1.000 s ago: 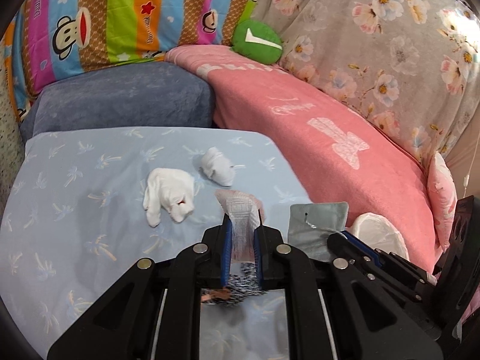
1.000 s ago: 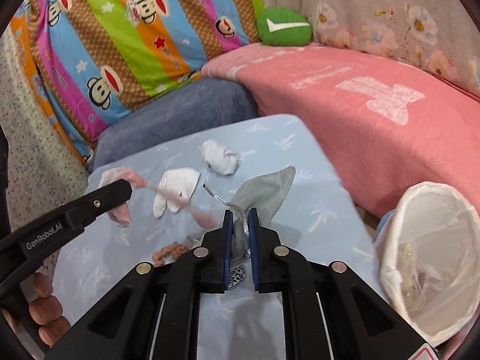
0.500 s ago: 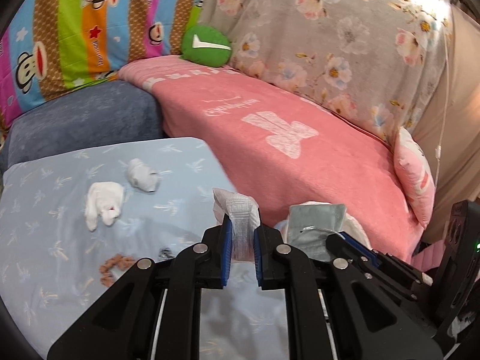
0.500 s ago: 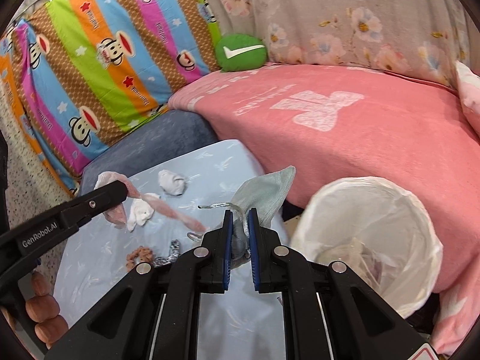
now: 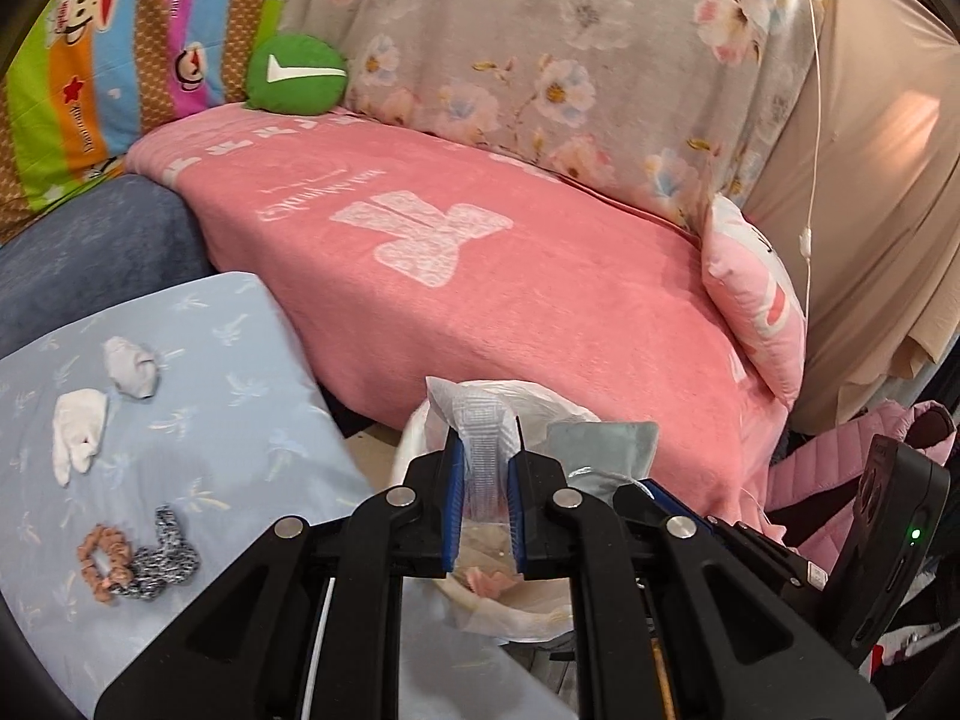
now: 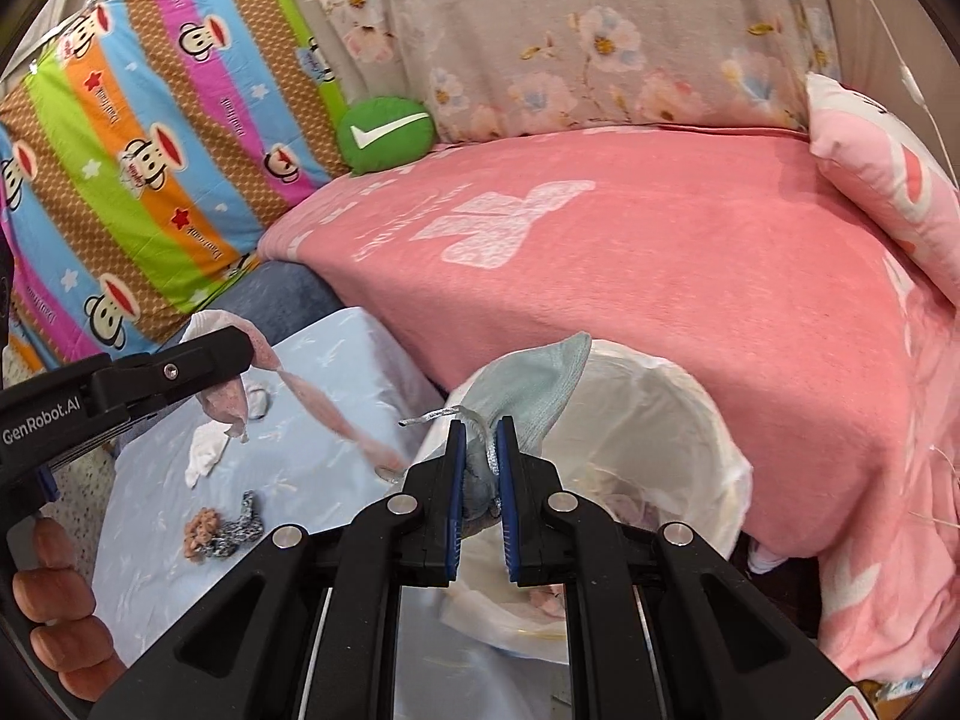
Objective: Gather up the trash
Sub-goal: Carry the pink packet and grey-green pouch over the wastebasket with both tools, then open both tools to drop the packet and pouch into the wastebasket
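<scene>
Left gripper (image 5: 485, 468): jaws clenched on a pink mesh wrapper (image 5: 483, 429), held upright over the near rim of the trash bin (image 6: 660, 414); its loose tail draped down left of the bin. Right gripper (image 6: 479, 456): jaws clenched on a grey-green cloth scrap (image 6: 534, 384) with a silvery ribbon, poised above the bin's white liner. Bin stood between the blue-covered bench (image 5: 252, 420) and the pink sofa (image 5: 540, 276). Two white tissue wads (image 5: 78, 435) and two scrunchies (image 5: 138, 555) lay on the bench.
</scene>
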